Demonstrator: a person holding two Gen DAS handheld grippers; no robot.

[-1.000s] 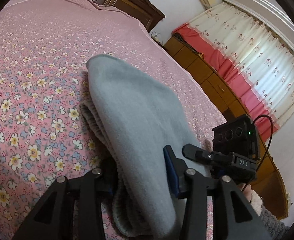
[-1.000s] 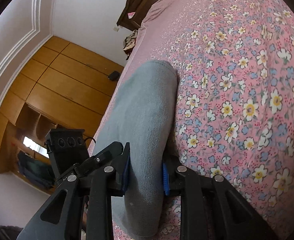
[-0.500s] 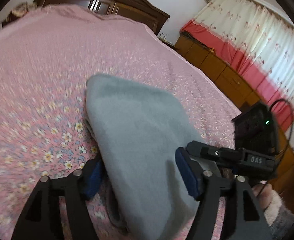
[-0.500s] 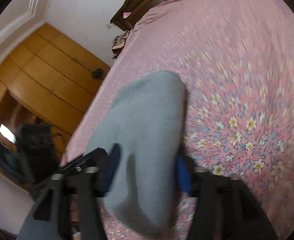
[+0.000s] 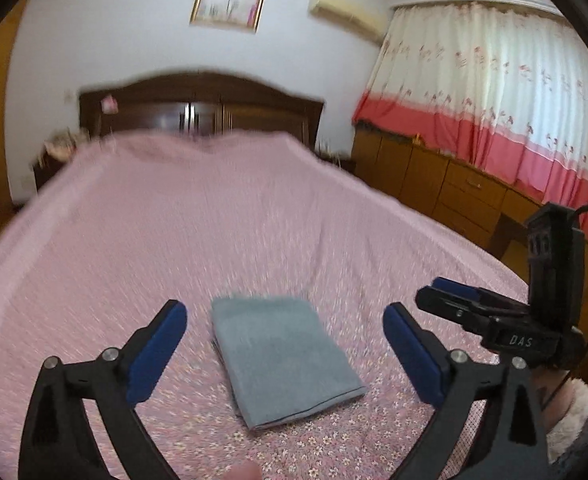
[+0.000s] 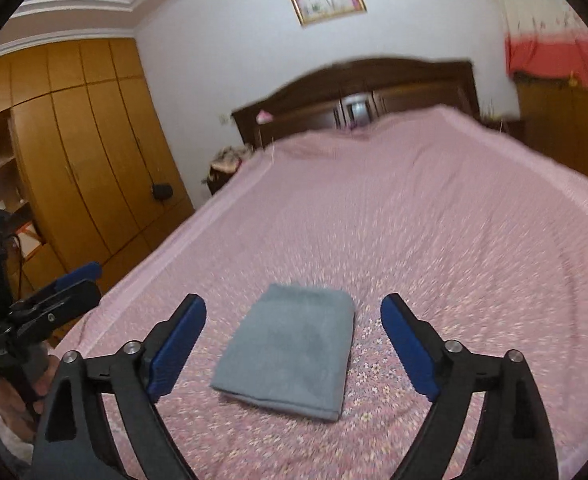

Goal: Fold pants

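Now the pants (image 5: 282,356) lie as a flat grey rectangle on the pink flowered bed (image 5: 174,220), near its foot edge; in both views they sit at about 6 o'clock, low in the middle. They look fully folded, so I judge the task is at its end and nothing needs to be held.

The left tool (image 5: 284,334) has just been opening and its jaws now stand wide apart, empty, with the pants seen between them but well below, not touched. The right tool (image 6: 294,330) has also just been opening and is wide and empty, above the pants. I think both are kept open and high so that the fold is not disturbed.

Much is hard to read. The bed pattern is smeared by motion blur. How many layers the pants have I cannot tell. In the left view the right tool appears at 4 o'clock, partly cut off, with a fluffy sleeve (image 5: 569,412) below it.
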